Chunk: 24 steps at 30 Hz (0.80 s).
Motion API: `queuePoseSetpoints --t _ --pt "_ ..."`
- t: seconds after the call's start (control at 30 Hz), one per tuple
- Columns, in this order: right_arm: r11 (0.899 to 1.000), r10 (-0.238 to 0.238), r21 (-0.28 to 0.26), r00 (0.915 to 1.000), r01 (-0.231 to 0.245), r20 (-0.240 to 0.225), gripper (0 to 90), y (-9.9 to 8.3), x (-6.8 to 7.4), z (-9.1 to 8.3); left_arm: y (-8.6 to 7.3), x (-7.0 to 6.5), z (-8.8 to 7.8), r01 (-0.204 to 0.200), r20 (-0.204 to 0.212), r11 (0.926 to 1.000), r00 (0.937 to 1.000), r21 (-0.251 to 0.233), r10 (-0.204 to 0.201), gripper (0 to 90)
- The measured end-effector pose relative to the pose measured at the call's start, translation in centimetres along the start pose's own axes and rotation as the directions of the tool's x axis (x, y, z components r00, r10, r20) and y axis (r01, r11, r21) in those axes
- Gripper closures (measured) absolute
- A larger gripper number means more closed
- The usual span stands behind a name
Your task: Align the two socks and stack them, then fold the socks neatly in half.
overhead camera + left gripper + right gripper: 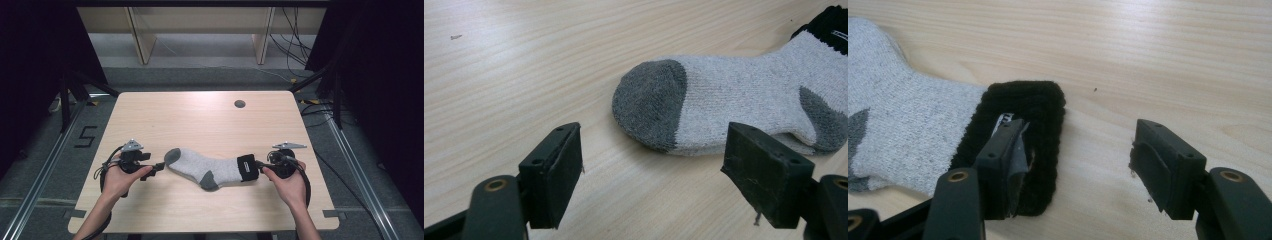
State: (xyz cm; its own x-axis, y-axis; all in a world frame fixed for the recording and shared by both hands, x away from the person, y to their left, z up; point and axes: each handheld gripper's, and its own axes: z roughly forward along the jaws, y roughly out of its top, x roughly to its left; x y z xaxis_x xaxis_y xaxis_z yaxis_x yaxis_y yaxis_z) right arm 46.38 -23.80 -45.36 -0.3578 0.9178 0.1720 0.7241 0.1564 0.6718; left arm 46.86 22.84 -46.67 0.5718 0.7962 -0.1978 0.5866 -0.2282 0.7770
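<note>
Grey wool-look sock (pixel 212 169) lies flat on the pale wooden table (pixel 200 120), near your edge, dark toe pointing to your left and black cuff (pixel 1040 145) to your right. Your left gripper (pixel 157 167) sits just beside the toe, its jaws standing wide apart with bare tabletop between them and the sock lying a little ahead in the left gripper view. Your right gripper (pixel 260 165) is at the cuff end, jaws also spread; in the right gripper view one jaw rests over the black cuff while the other stands clear over bare wood, and nothing is clamped. Farther back on the table, a round cable hole (pixel 240 104) shows near the far edge.
</note>
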Motion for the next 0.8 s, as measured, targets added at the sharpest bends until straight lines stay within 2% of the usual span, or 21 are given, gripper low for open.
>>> queuePoseSetpoints --t 0.07,0.1,0.13,0.17,0.2,0.27,0.3,0.33,0.37,0.4,0.47,0.5,0.53,0.57,0.6,0.63,0.67,0.7,0.73,0.77,0.8 --pt "1.0 -0.008 -0.004 0.9999 0.008 0.014 40.7 0.1 0.0 -0.1 -0.1 0.0 -0.4 -0.006 -0.004 1.0 1.0 0.005 0.006 23.3" --pt "1.0 -0.014 -0.006 0.9999 0.014 -0.002 41.3 0.2 0.0 -0.2 -0.2 -0.1 -0.4 0.001 -0.011 0.9999 0.9999 -0.011 -0.001 23.5" --pt "1.0 -0.011 -0.002 0.9999 0.011 -0.002 41.8 0.2 0.1 -0.3 -0.3 0.0 -0.6 -0.014 -0.005 0.9999 0.9999 0.002 0.014 23.6" --pt "1.0 0.01 0.002 0.9999 -0.01 0.001 42.1 0.2 0.3 -0.3 -0.5 -0.2 -0.5 0.009 -0.012 0.9998 0.9999 -0.02 -0.009 23.7" --pt "1.0 0.009 0.01 1.0 -0.009 0.002 42.4 0.2 0.3 -0.3 -0.6 -0.1 -0.6 -0.008 -0.01 1.0 0.9999 -0.002 0.008 23.7" --pt "1.0 -0.01 0.027 0.9999 0.01 0.001 42.8 0.2 0.1 -0.3 -0.9 -0.2 -0.5 0.001 -0.024 1.0 0.9997 0.001 -0.001 24.6" --pt "1.0 0.007 0.029 1.0 -0.007 0.004 42.9 0.2 0.2 -0.1 -1.0 -0.2 -0.4 0.013 -0.02 0.9999 0.9997 -0.002 -0.013 25.2" --pt "0.999 -0.006 0.039 1.0 0.006 -0.003 43.0 0.3 0.0 -0.2 -1.0 -0.1 -0.3 0.017 -0.021 0.9998 0.9996 0.004 -0.017 25.1" --pt "0.999 0.015 0.05 0.9999 -0.015 -0.003 43.0 0.3 0.1 -0.2 -1.0 -0.1 -0.1 0.017 -0.02 0.9998 0.9996 0.005 -0.017 25.1" --pt "0.999 0.016 0.047 0.9998 -0.017 0.008 43.0 0.3 0.0 -0.2 -1.0 0.0 -0.1 0.009 -0.022 0.9998 0.9997 0.017 -0.009 25.1" --pt "0.999 -0.009 0.041 0.9999 0.01 -0.011 43.1 0.4 -0.6 -0.2 -0.8 -0.1 0.1 0.015 -0.024 0.9997 0.9996 0.021 -0.014 25.1" --pt "0.999 0.01 0.031 0.9999 -0.01 -0.008 43.1 0.3 -0.5 -0.2 -0.6 -0.3 0.3 0.022 -0.021 0.9997 0.9995 0.011 -0.022 25.1" --pt "0.999 -0.015 0.032 0.9999 0.015 0.008 43.1 0.2 -0.7 -0.2 -0.5 -0.3 0.4 0.018 -0.011 0.9998 0.9998 0.008 -0.018 25.1" --pt "1.0 0.013 0.028 0.9999 -0.013 -0.001 43.1 0.1 -0.5 -0.3 -0.5 -0.4 0.5 0.015 -0.012 0.9998 0.9998 0.009 -0.014 25.1" --pt "1.0 0.002 0.026 0.9999 -0.002 -0.014 43.1 0.0 -0.6 -0.4 -0.4 -0.5 0.5 0.005 -0.011 0.9999 0.9999 0.013 -0.005 25.2" --pt "1.0 -0.006 0.022 1.0 0.007 -0.004 43.1 -0.1 -0.6 -0.4 -0.4 -0.6 0.6 0.016 -0.004 0.9998 0.9999 0.008 -0.016 25.3" --pt "0.999 0.015 0.035 0.9998 -0.015 -0.014 43.4 -0.2 -0.4 -0.6 -0.3 -0.8 0.7 0.022 0.002 0.9998 0.9998 0.002 -0.022 25.4" --pt "0.999 0.034 0.028 0.9994 -0.034 -0.004 44.1 -0.3 -0.2 -0.5 -0.3 -0.8 0.7 0.012 0.005 0.9998 0.9999 0.015 -0.012 25.4" --pt "1.0 0.007 0.028 0.9999 -0.007 -0.011 44.9 -0.3 -0.3 -0.5 -0.2 -0.8 0.6 0.012 0.011 0.9998 0.9999 0.019 -0.012 25.6" --pt "1.0 0.018 0.023 0.9997 -0.018 -0.018 46.8 -0.4 -0.1 -0.4 -0.2 -1.0 0.7 0.022 0.009 0.9998 0.9997 -0.002 -0.022 26.0" --pt "0.997 0.048 0.06 0.998 -0.045 -0.041 49.1 -0.4 0.3 -0.6 -0.1 -1.1 0.6 0.023 0.014 0.9997 0.9996 -0.006 -0.023 26.4"
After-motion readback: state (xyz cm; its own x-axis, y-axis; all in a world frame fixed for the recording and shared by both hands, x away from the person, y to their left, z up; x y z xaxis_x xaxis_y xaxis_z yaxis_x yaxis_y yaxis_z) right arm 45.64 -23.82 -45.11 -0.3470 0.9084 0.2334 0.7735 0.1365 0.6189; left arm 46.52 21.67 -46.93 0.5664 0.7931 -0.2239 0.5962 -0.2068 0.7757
